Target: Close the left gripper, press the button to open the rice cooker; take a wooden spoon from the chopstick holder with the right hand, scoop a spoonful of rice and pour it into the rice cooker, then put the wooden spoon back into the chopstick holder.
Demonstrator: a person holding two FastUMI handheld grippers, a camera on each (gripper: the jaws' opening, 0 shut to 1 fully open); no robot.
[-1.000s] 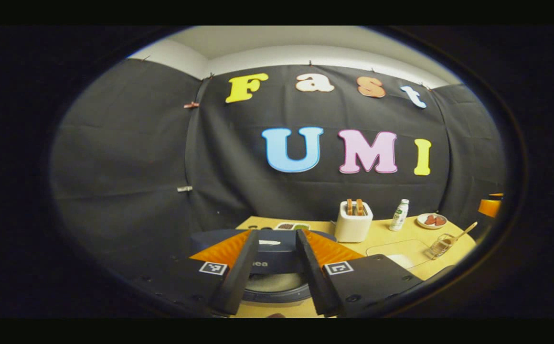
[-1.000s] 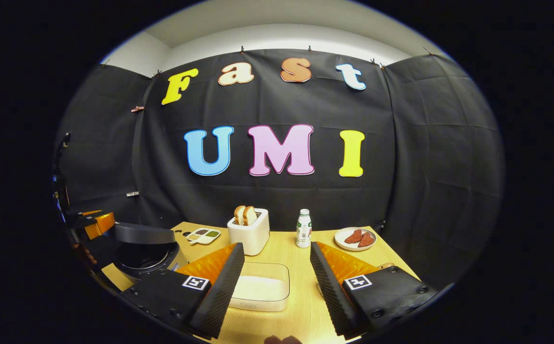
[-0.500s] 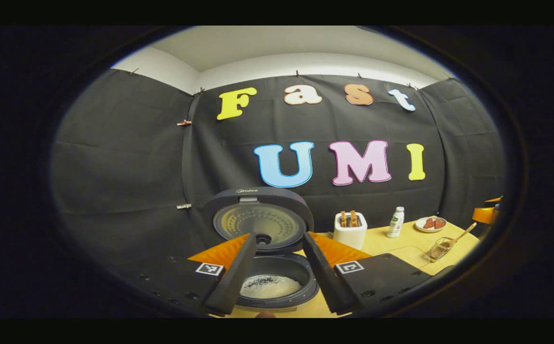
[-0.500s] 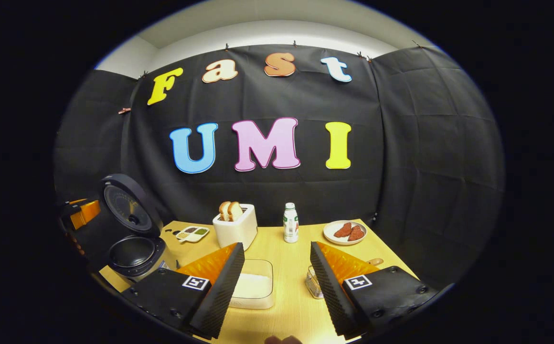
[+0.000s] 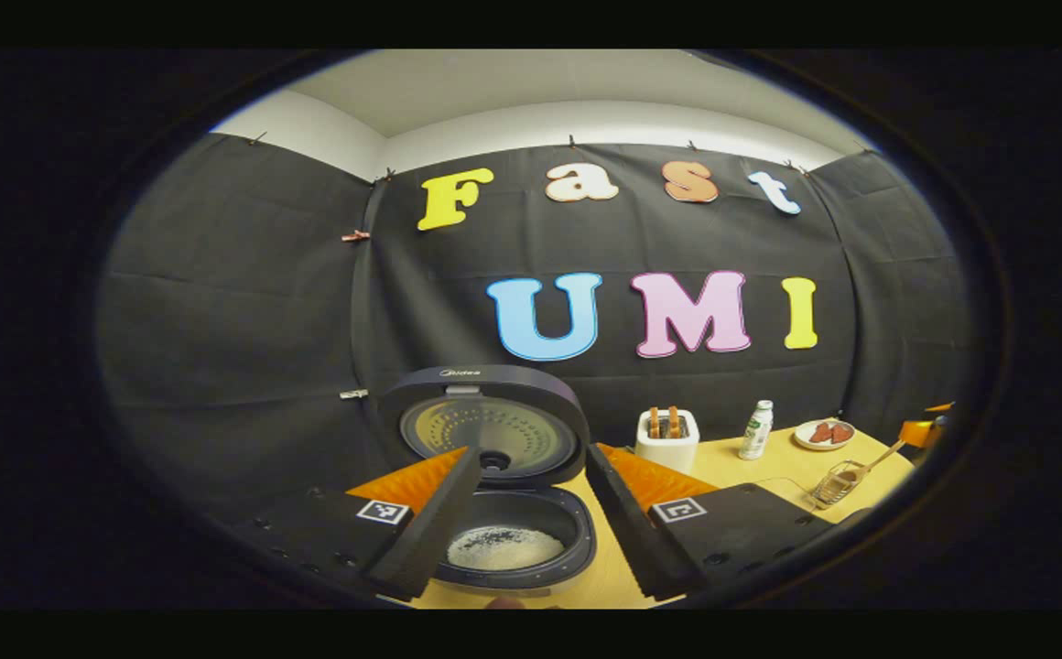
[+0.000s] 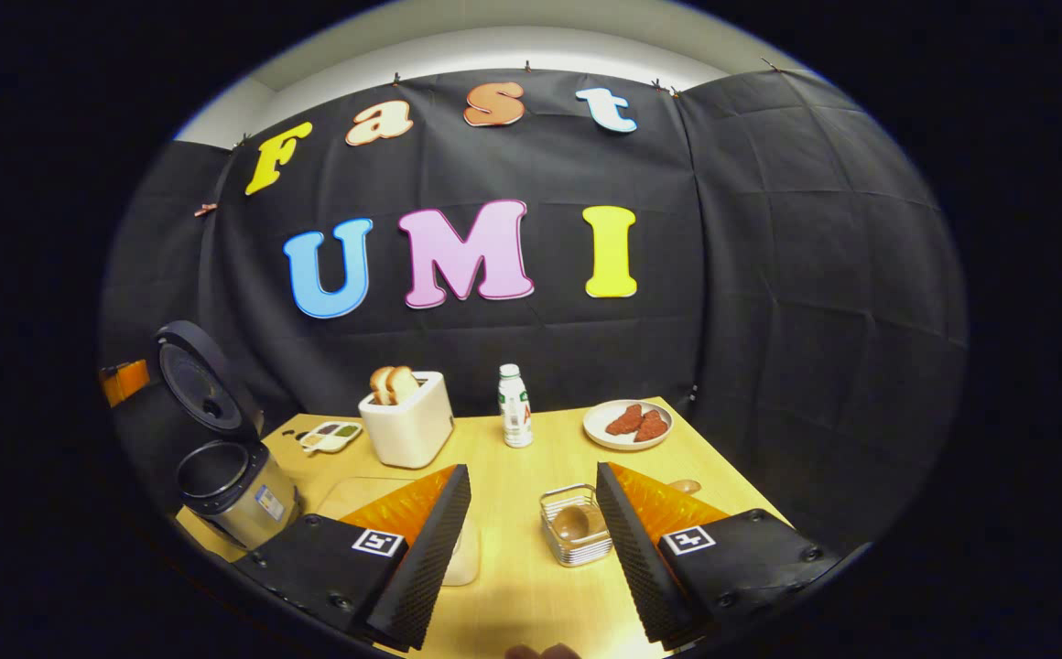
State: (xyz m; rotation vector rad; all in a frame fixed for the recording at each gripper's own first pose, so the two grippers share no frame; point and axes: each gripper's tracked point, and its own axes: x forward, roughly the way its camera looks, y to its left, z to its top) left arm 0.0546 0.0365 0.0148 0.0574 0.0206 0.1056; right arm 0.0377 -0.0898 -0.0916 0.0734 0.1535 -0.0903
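The dark rice cooker (image 5: 531, 535) stands with its lid (image 5: 485, 430) raised, and white rice lies in the bottom of its pot. My left gripper (image 5: 531, 542) is open just in front of it, touching nothing. From the right gripper view the cooker (image 6: 233, 494) is at the far left. My right gripper (image 6: 531, 558) is open above the table, with the wire chopstick holder (image 6: 575, 529) just ahead between its fingers. The wooden spoon (image 6: 572, 522) rests in the holder, its handle running right behind one finger. A clear rice container (image 6: 357, 494) is partly hidden by the other finger.
On the wooden table (image 6: 513, 467) stand a white toaster (image 6: 407, 426) with bread, a small bottle (image 6: 514, 407), a plate (image 6: 627, 423) of red food and a small seasoning dish (image 6: 330, 437). Black cloth walls close in the back and sides.
The cooker lid swung from nearly shut to fully up. My left gripper drew back a little and its fingers spread. My right gripper swung right, bringing the chopstick holder between its fingers.
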